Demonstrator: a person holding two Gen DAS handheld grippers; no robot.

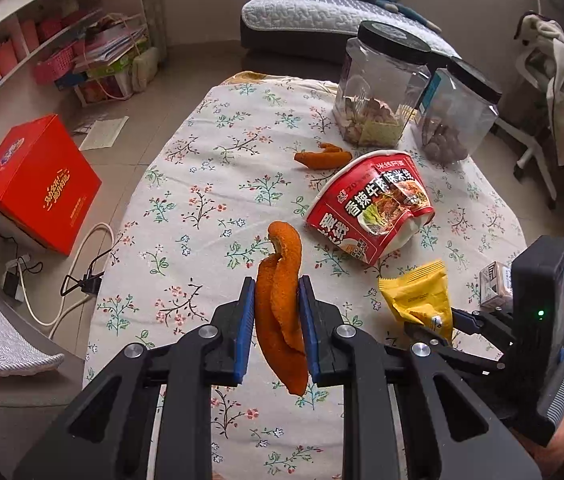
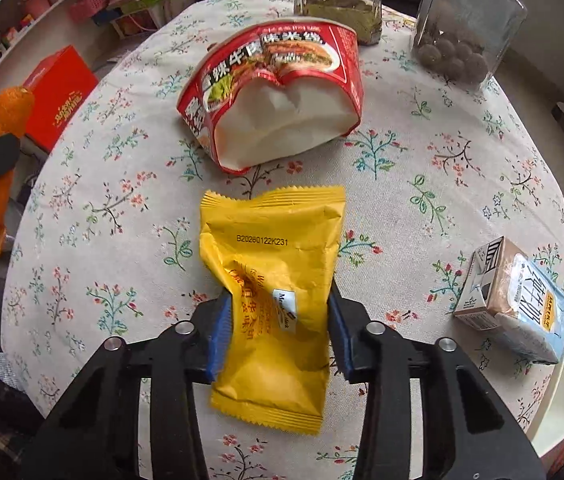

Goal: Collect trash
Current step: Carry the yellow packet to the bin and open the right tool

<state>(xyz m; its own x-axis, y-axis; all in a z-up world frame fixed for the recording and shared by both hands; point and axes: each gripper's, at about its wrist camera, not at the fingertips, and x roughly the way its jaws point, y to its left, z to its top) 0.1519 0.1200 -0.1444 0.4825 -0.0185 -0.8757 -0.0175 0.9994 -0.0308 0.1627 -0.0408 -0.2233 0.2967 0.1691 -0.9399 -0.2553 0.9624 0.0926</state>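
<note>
Peel [image 1: 280, 312] clamped between left gripper [image 1: 276, 308] fingers; yellow wrapper [image 2: 272, 304] pinched in right gripper [image 2: 278, 320], above tablecloth [image 2: 421, 184].

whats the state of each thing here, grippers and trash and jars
left gripper: shut on orange peel, held off the table
right gripper: shut on yellow wrapper, crumpled
noodle cup: crushed, on its side, open end toward the right wrist camera
second orange peel: lying loose on the tablecloth
milk carton: lying on its side
two jars: upright, black lids on, partly filled
</note>
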